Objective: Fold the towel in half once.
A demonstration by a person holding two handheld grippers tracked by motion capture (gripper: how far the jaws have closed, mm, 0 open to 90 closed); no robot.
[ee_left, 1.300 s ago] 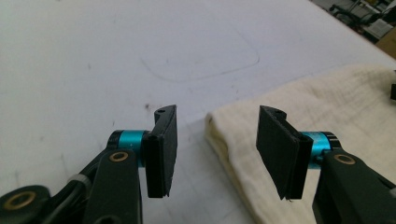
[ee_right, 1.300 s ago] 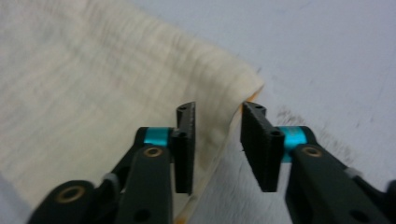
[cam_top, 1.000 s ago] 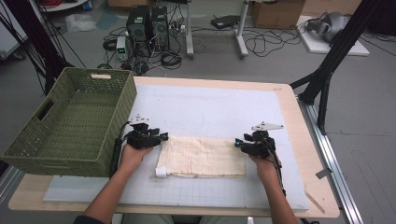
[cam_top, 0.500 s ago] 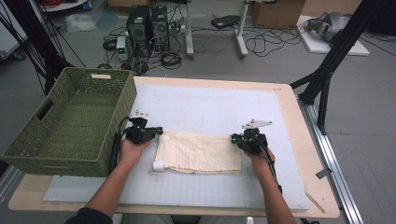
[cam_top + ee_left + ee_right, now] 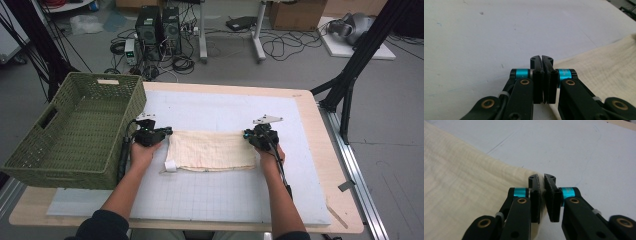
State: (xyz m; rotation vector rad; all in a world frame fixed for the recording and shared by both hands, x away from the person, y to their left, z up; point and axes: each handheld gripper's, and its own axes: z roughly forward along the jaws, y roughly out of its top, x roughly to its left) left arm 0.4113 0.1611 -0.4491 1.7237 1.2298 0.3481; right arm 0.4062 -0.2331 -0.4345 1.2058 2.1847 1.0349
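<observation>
Left gripper [image 5: 167,132] and right gripper [image 5: 248,135] each clamp a far corner of the cream cloth [image 5: 210,151], apparently ready for folding it.

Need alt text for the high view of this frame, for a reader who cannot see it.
A person's two grippers pinch the far corners of a folded cream cloth on a white mat: left gripper at its left end, right gripper at its right. A green basket sits to the left.
</observation>
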